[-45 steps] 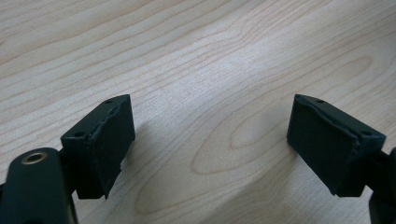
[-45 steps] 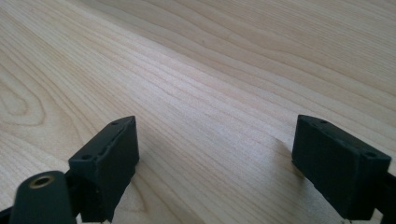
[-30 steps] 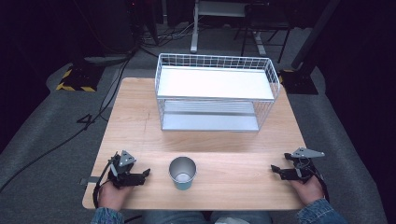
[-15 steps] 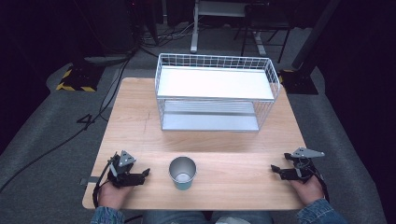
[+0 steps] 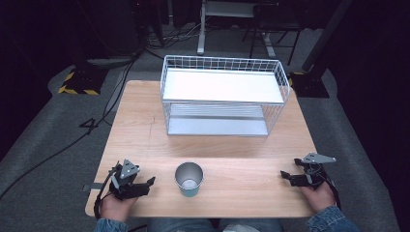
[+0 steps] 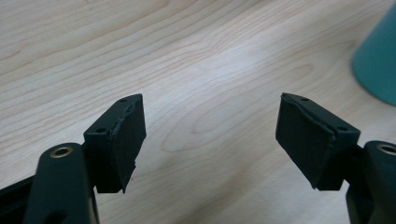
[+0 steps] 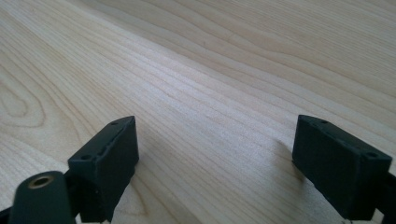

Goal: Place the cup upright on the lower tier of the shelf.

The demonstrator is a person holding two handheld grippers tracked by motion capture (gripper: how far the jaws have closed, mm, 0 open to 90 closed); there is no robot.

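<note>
A teal cup (image 5: pixel 188 179) with a metallic inside stands upright near the table's front edge, between my two hands. My left gripper (image 5: pixel 148 182) rests on the wood at the front left, pointing right toward the cup and a short way from it. It is open, with bare wood between its jaws (image 6: pixel 210 135); the cup's teal side (image 6: pixel 377 70) shows at the right edge of the left gripper view. My right gripper (image 5: pixel 286 175) lies at the front right, open over bare wood (image 7: pixel 215 154), pointing left.
A white wire basket rack (image 5: pixel 222 96) with two shelves stands on the far half of the wooden table (image 5: pixel 145 130). Beyond the table are grey floor, cables and a yellow-black striped block (image 5: pixel 77 82).
</note>
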